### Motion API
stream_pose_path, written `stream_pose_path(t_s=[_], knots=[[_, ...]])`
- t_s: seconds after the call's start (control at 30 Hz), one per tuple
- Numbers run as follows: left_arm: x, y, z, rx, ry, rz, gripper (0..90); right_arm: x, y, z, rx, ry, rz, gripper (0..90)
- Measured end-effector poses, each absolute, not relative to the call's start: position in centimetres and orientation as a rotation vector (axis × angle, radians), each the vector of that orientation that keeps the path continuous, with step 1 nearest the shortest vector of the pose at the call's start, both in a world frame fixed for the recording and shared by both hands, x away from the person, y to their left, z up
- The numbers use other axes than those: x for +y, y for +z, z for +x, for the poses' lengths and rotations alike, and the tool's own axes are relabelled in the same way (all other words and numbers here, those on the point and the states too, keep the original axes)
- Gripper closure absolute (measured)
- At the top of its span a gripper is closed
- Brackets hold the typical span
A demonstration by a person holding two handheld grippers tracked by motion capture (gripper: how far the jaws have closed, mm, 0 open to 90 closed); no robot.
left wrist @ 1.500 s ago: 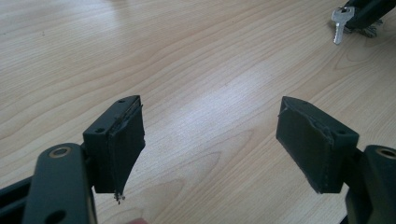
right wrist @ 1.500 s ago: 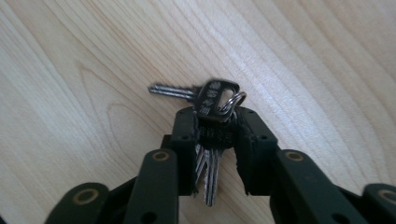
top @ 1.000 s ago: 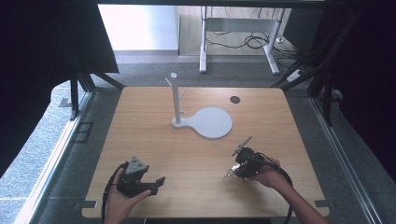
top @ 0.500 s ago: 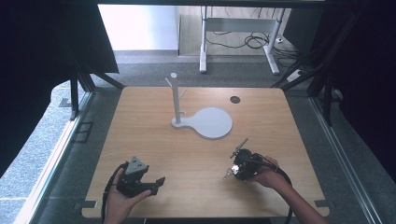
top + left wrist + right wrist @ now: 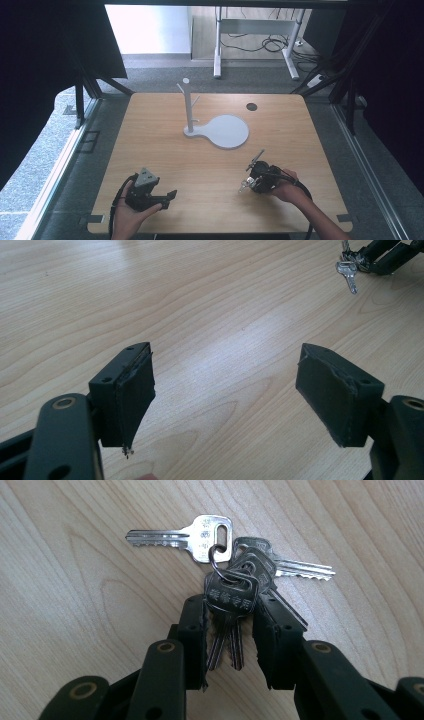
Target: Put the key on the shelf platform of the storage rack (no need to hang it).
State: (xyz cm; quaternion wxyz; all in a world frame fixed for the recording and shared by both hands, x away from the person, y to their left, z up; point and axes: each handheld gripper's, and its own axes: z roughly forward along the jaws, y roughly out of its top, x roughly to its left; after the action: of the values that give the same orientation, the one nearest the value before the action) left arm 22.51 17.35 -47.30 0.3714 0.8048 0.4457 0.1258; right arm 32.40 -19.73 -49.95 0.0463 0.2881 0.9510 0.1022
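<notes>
Keys (image 5: 230, 587) lie on the wooden table (image 5: 165, 150), grey floor around.

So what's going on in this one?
A person works at a wooden table with a tool in each hand. The right tool has a bunch of keys between its jaws, which have just been closing on it. The left tool rests open near the table's front edge. A white stand waits farther back.
</notes>
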Motion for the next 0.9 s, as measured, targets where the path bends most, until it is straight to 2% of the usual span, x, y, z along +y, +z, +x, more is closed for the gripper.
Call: stream_pose_path(t_s=[0.33, 0.37, 0.47, 0.7, 0.83, 0.9], knots=[[17.4, -47.3, 22.5, 1.147, 0.322, 2.061, 23.8, -19.6, -49.9, 32.0, 2.903, 0.297, 0.881, 67.8], [17.4, -47.3, 22.5, 1.146, 0.322, 2.062, 23.8, -19.6, -49.8, 32.0, 2.901, 0.3, 0.875, 72.2], [17.4, -47.3, 22.5, 1.147, 0.321, 2.062, 23.8, -19.7, -49.4, 32.0, 2.894, 0.318, 0.851, 62.9], [17.5, -47.3, 22.5, 1.147, 0.323, 2.06, 23.8, -18.9, -49.2, 32.4, 2.872, 0.349, 0.797, 61.9], [17.6, -47.3, 22.5, 1.149, 0.323, 2.056, 23.8, -18.3, -49.3, 32.6, 2.88, 0.346, 0.777, 63.1], [17.7, -47.3, 22.5, 1.149, 0.322, 2.057, 23.8, -17.8, -49.5, 32.7, 2.885, 0.342, 0.768, 69.0]])
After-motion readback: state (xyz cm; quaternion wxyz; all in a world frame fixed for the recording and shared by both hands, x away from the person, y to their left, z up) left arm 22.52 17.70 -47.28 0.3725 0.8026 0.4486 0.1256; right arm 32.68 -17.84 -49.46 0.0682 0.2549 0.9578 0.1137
